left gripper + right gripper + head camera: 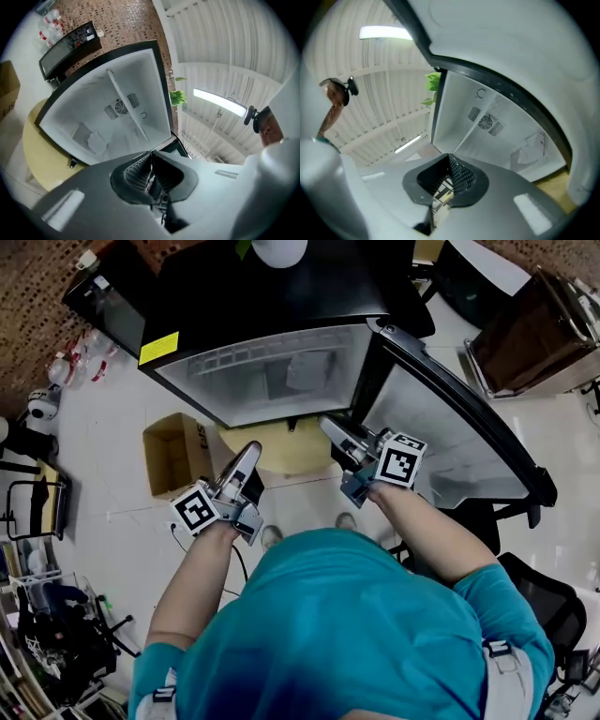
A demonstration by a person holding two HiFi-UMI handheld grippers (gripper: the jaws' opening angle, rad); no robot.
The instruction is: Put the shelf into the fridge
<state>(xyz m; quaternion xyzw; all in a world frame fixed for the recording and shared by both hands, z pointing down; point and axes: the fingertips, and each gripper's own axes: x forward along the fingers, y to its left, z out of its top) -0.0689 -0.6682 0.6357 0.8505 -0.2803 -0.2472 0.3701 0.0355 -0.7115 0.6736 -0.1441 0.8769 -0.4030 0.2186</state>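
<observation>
While the open fridge (272,381) fills the upper centre, the left tongs (251,448) and the right tongs (326,422) below it are both pressed together, empty.

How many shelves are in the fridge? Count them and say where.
1. One shelf crosses the open fridge's interior about midway, seen edge-on in both gripper views. The head view hides much of the interior, so another could be missed.
</observation>
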